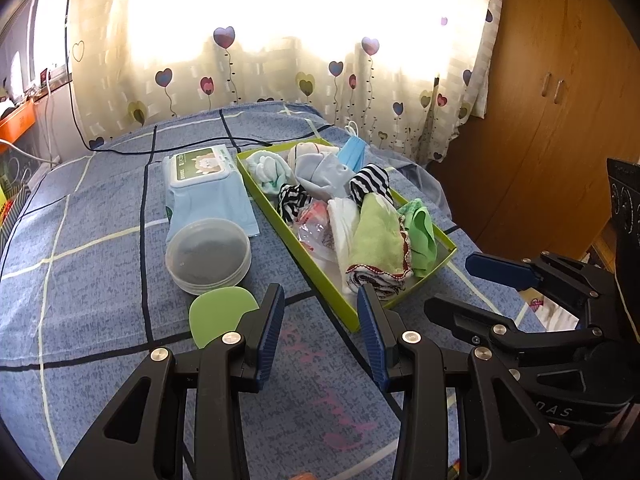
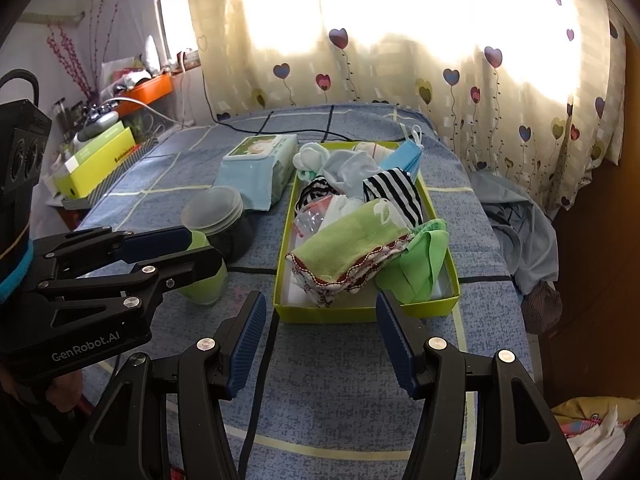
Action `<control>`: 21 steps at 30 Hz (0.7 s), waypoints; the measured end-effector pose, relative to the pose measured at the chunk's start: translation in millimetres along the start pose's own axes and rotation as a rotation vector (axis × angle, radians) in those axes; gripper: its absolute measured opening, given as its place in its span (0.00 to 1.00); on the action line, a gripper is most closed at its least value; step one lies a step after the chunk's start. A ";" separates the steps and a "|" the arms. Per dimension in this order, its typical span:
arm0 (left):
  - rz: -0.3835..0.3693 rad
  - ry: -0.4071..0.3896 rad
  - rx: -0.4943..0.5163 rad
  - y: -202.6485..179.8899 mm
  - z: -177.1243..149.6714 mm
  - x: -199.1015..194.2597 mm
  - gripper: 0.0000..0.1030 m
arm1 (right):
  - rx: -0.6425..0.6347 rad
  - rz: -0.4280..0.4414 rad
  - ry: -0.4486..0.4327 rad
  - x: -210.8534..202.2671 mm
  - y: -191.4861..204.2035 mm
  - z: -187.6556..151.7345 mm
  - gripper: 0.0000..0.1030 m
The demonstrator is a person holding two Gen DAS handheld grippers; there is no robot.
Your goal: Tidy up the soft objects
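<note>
We saw bare blue checked bed (image 2: 340, 380) cover between our fingers and the green tray (image 2: 360, 314), and more open cover to its left, short of the lidded jar (image 2: 218, 216) and wipes pack (image 2: 260, 164). The tray lay near the bed's right edge, its long axis running away toward the curtain (image 2: 400, 60), with the green towel (image 2: 352, 244) across its near end. The left gripper (image 1: 320, 332) and right gripper (image 2: 320, 328) both hung apart, empty, touching nothing.
</note>
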State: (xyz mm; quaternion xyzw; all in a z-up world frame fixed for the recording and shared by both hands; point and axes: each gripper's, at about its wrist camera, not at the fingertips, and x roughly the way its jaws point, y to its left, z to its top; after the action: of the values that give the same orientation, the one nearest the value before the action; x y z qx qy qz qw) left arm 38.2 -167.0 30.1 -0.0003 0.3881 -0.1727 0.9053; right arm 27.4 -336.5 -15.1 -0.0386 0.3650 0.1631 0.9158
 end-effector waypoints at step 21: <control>-0.018 0.004 0.012 -0.2 -0.3 -2.3 0.38 | -0.007 -0.001 0.003 -0.7 0.5 0.1 0.55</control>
State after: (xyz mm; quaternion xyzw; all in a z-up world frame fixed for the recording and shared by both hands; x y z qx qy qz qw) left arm 36.5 -166.4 31.5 0.0019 0.3889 -0.1833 0.9028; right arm 26.8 -336.2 -14.5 -0.0422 0.3659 0.1639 0.9151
